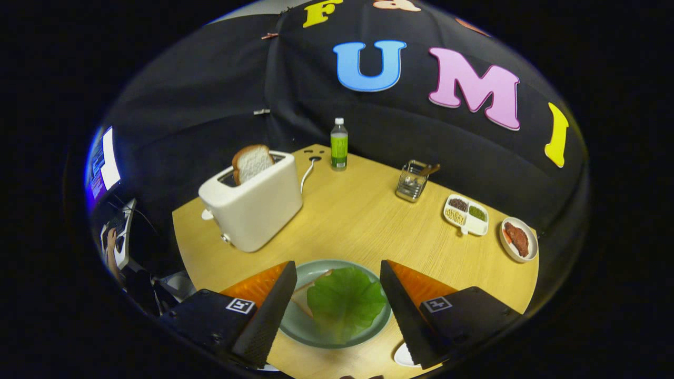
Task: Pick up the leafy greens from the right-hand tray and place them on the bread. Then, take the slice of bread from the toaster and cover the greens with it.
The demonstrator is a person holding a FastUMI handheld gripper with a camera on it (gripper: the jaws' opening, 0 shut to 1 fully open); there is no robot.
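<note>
So the gripper (337, 276) has its two fingers spread wide, nothing pinched between them. Right in the gap sits a grey-green plate (300, 329) with the leafy greens (345, 302) lying flat on it. The greens are on top of a bread slice (301, 302), and you can only see a pale sliver of that poking out from under the leaf toward 9 o'clock. The fingertips hang to either side of the plate; can't really tell if they touch anything, looks like they're above it.

Beyond the left finger, around 11 o'clock from the plate, is the white toaster (253, 208) with a slice of bread (251, 162) standing up out of its slot, tilted a bit. Its cord runs back toward the table's far corner, where a green-labelled bottle (339, 143) stands at roughly 12 o'clock.

Out toward 1 o'clock there's a metal utensil holder (413, 181), then at 2 o'clock a small divided dish (466, 215) of beans or grains, and just beside that a plate with reddish food (518, 239). All of it sits on a light wooden table (358, 226).
</note>
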